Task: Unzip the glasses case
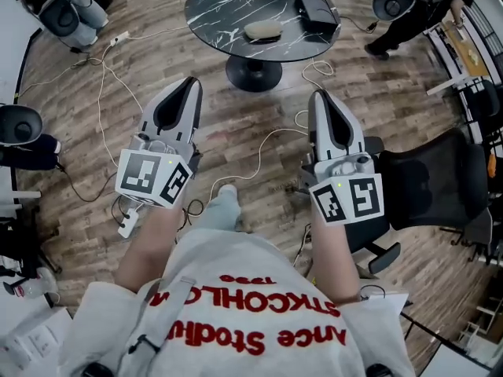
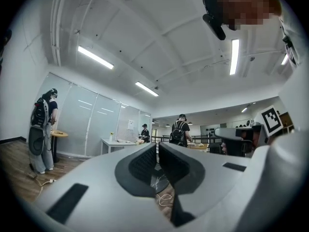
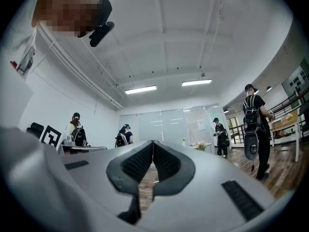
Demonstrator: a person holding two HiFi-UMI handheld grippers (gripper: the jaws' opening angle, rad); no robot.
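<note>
Both empty: left gripper (image 1: 191, 83) and right gripper (image 1: 318, 95), held short of counter (image 1: 216, 6).
L to R: left fingers (image 2: 143, 164) together, nothing btwn, over wood floor (image 1: 244, 128). Beige glasses case (image 1: 262, 30) lies on the round black counter ahead, well apart from both grippers; black box (image 1: 316, 8) just beside it to R. Then right fingers (image 3: 138, 162) together, nothing btwn. Black office chair (image 1: 436, 183) at far R.

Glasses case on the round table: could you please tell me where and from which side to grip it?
Probably grip the glasses case across its narrow width near its left end, coming from above. It lies flat with its long axis across the table, and a black box sits close to its right end. The zip is too small to see.
</note>
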